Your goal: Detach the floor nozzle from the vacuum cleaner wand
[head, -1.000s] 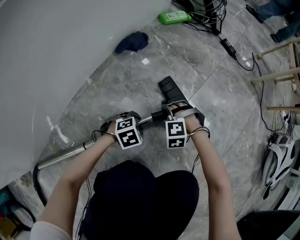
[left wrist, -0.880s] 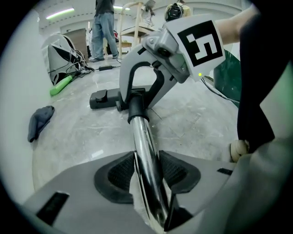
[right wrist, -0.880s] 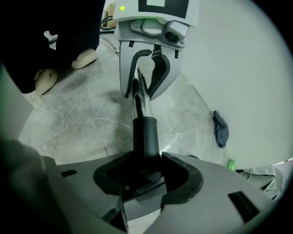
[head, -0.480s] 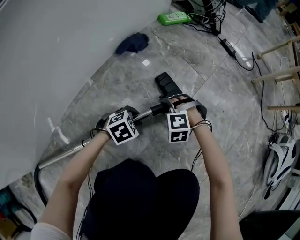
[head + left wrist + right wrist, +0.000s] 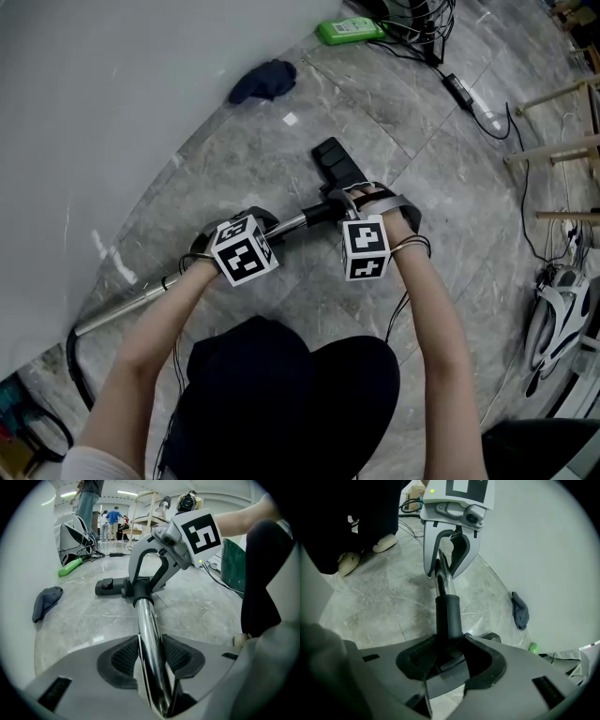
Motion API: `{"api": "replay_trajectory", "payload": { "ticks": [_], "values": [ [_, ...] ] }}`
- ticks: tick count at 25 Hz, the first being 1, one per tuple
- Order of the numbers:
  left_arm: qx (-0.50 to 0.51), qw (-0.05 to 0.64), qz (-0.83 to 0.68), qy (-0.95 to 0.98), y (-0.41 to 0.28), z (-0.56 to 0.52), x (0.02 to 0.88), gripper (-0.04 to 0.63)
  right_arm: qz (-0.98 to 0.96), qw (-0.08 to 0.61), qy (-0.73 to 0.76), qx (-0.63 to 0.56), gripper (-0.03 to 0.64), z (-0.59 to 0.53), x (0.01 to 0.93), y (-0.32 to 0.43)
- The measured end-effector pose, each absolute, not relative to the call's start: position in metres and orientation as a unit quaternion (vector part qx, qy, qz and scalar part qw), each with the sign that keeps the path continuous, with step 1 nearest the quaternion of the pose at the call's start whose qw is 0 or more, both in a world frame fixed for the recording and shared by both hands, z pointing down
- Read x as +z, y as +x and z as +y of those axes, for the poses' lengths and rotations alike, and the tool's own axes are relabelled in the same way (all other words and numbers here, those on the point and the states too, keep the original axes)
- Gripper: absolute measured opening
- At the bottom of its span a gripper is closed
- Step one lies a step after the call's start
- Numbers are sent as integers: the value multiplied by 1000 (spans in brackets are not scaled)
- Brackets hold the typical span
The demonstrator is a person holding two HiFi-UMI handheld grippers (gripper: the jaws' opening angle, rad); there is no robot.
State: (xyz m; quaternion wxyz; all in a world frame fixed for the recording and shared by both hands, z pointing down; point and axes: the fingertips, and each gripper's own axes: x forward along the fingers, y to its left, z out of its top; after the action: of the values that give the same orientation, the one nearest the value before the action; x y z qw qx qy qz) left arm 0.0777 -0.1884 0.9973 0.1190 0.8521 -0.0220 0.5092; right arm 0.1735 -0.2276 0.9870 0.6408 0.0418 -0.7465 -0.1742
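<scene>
While the person's dark-trousered knees (image 5: pixel 281 403) fill the near edge of the head view, both forearms reach out over them to a vacuum wand (image 5: pixel 127 307) stretched low across the grey marble floor (image 5: pixel 450 225), its chrome tube running from near left toward far right. The left gripper (image 5: pixel 150 658) is clamped on that chrome tube, ribbed pads pressing both sides; its jaws have just been closing with the tube between them. Just to the right, the right gripper (image 5: pixel 447 656) pinches the black collar (image 5: pixel 448 613) at the tube's far end, its jaws likewise having just been closing round it. Beyond the collar the black floor nozzle (image 5: pixel 335 161) sits on the floor, not yet detached from the wand. Farther off lie a dark blue cloth (image 5: pixel 265 81), then a green object (image 5: pixel 349 32) and a tangle of cables (image 5: pixel 422 28).
</scene>
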Motion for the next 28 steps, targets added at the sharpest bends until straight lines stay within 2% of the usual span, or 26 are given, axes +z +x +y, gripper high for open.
{"api": "replay_trajectory", "payload": {
  "ticks": [9,23,25,28],
  "values": [
    [505,120,-16,855,81,-185,991,169,-707,665,26,-240,184,-228,1006,161],
    [505,110,-19,856,93,-189,985,167,-697,683,21,-219,189,-235,1006,177],
    [533,106,-23,839,74,-190,990,167,-643,735,25,-213,189,-243,1014,217],
    [577,116,-51,807,16,-203,1008,169,-581,802,86,-112,189,-246,1001,344]
  ]
}}
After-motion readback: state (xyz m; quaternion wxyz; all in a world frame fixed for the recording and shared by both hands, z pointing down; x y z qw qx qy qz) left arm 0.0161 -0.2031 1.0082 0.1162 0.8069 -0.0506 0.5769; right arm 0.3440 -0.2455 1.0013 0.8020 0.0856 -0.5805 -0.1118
